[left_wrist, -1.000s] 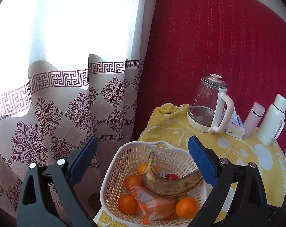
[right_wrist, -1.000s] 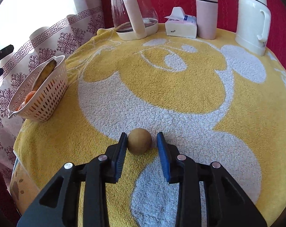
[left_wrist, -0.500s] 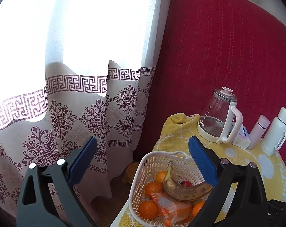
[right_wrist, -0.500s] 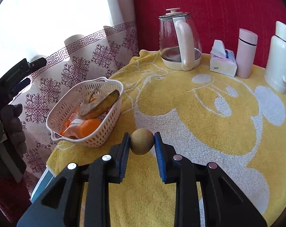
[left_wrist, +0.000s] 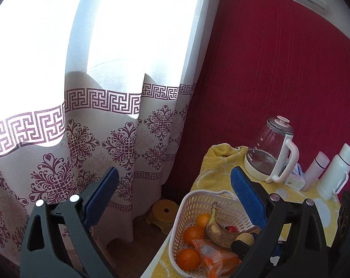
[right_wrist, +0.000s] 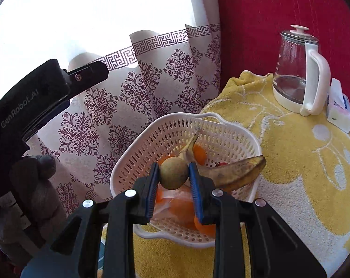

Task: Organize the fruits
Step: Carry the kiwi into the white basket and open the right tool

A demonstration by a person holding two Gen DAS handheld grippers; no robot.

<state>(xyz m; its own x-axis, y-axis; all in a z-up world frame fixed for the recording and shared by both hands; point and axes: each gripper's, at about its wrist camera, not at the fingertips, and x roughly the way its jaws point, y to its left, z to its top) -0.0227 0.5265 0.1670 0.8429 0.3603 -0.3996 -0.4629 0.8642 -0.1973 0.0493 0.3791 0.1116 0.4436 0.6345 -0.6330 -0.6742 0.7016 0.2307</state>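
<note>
White basket [right_wrist: 221, 125], yellow towel [right_wrist: 291, 162], red wall [left_wrist: 279, 69], maroon-patterned curtain [left_wrist: 93, 139].

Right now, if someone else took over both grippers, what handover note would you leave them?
Right gripper: shut on the round brown fruit, held over the white basket, not yet released.
Left gripper: open, holding nothing, off the table's edge facing the curtain.
Basket: sits at the edge of the yellow towel; it holds the banana, several oranges, a small red fruit and a plastic bag.
Done: those fruits are in the basket.
Left: lower and release the brown fruit into it. No other loose fruit shows in these views.
</note>
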